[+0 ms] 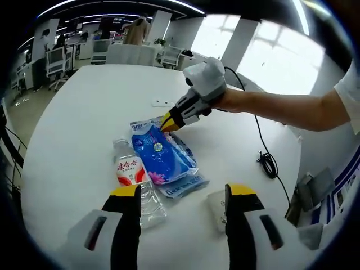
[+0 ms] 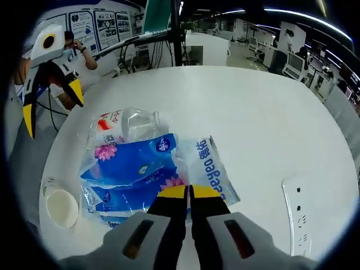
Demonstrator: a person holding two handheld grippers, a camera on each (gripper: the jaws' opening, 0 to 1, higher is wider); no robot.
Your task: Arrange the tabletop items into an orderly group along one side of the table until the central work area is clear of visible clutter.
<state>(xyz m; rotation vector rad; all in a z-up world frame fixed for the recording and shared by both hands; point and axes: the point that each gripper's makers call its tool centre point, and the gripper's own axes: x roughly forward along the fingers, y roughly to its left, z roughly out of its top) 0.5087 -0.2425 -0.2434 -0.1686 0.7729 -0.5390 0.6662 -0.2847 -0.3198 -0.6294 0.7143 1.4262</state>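
The right tongs (image 2: 189, 194) pinch the blue tissue pack (image 2: 132, 169) edge; the left tongs (image 1: 181, 194) gape, holding nothing. Dragging could roll the water bottle (image 2: 124, 126) beside them or topple the paper cup (image 2: 61, 207).

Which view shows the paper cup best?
The right gripper view: the paper cup shows its open mouth whole, beside the blue packs. In the left gripper view the cup is partly hidden behind the left gripper.

An open-plan office: rows of desks (image 2: 292, 62) with monitors (image 2: 295, 61) and office chairs (image 1: 56, 59), posters (image 2: 94, 25) on a wall, ceiling strip lights (image 1: 101, 16), large windows (image 1: 281, 67).
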